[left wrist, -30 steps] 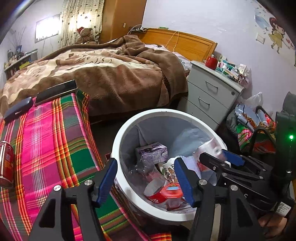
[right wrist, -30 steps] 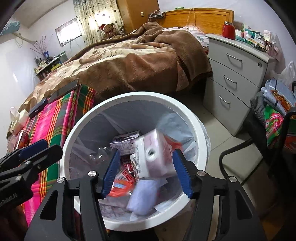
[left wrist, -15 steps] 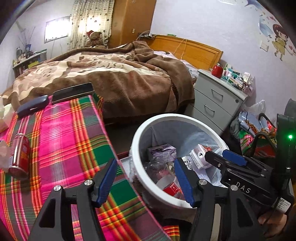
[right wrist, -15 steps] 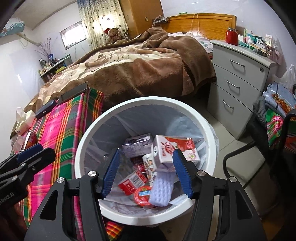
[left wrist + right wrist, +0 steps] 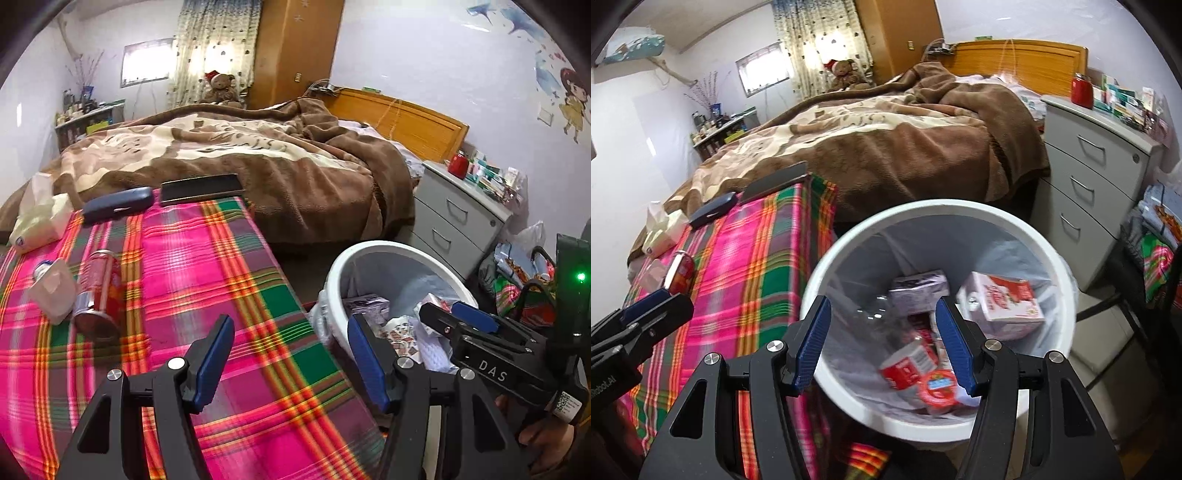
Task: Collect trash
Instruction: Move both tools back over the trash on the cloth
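Trash already filled the round white plastic bin (image 5: 1060, 258), yet beside it a red can (image 5: 98, 291) and clear plastic bottle (image 5: 53, 288) lay on the plaid-covered counter (image 5: 207, 280), both hand-held grippers, left (image 5: 290, 360) and right (image 5: 882, 341), apart and empty.

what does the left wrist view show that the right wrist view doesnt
Only the left wrist view shows the wall sticker of a girl and the small white plastic bottle clearly, lying beside the red can; it also shows the right claw from the side, over the bin.

Only the right wrist view looks down into the white bin: the pink-and-white carton, a red-lidded cup, other wrappers.

Both share the plaid cloth, the bin, the can, the dark case, the bed and the grey drawers. Both claws stand open with nothing between the fingers.
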